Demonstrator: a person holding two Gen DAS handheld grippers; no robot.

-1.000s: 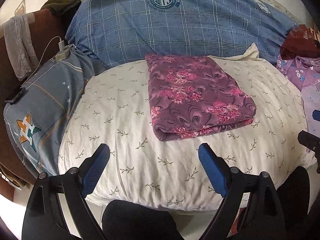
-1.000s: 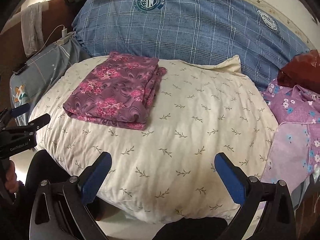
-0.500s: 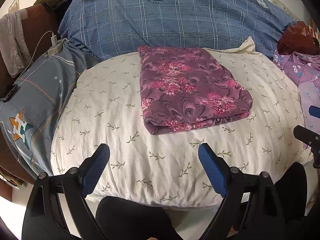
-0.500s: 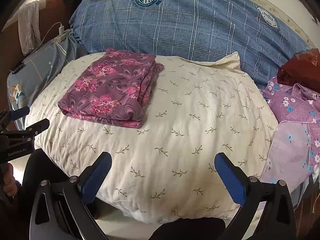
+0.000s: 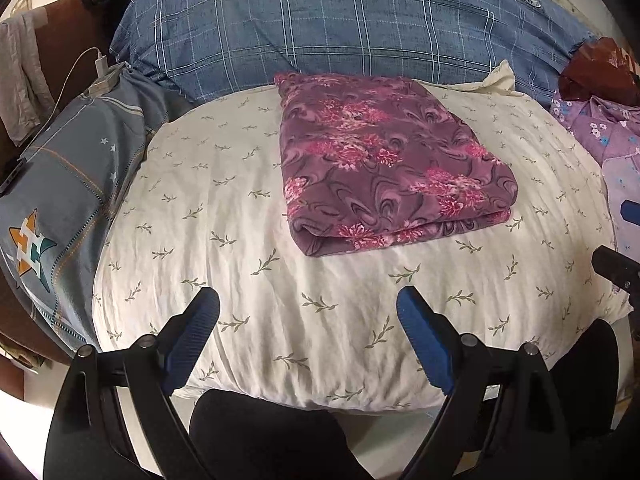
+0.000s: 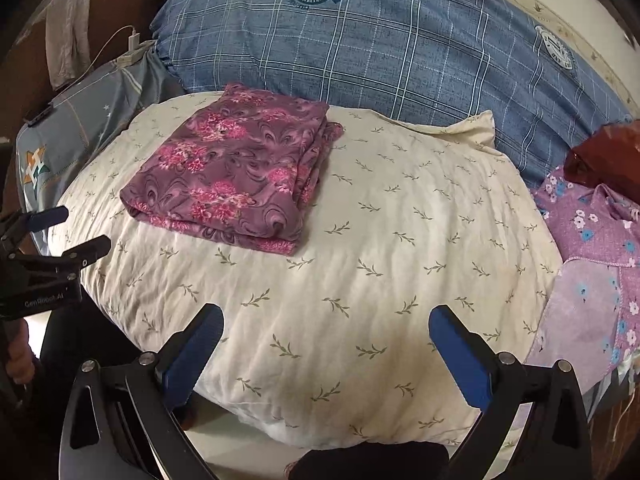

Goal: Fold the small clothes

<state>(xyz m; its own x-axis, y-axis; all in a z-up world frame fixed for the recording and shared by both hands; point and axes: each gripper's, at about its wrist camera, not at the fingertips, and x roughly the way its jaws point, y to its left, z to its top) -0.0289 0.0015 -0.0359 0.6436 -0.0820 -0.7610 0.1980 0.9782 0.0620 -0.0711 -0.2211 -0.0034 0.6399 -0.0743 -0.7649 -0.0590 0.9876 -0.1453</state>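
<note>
A folded purple floral cloth [image 5: 384, 160] [image 6: 236, 176] lies flat on a cream pillow [image 5: 240, 240] [image 6: 400, 260] printed with small sprigs. My left gripper [image 5: 308, 300] hovers open over the pillow's near edge, short of the cloth, with nothing between its blue pads. My right gripper [image 6: 326, 316] is open too, over the bare near-right part of the pillow, well to the right of the cloth. The left gripper's tips [image 6: 60, 232] show at the left edge of the right wrist view.
A blue checked pillow [image 5: 360, 28] lies behind the cream one. A grey-blue pillow [image 5: 72, 184] with a star logo sits at the left, with a charger and cable [image 5: 102, 72]. Lilac flowered clothes [image 6: 592, 280] and a dark red bag [image 6: 604, 152] lie at the right.
Both views have tilted slightly, so the folded cloth and pillow sit a little higher in the frames. The cloth has not moved on the pillow, and both grippers stay open.
</note>
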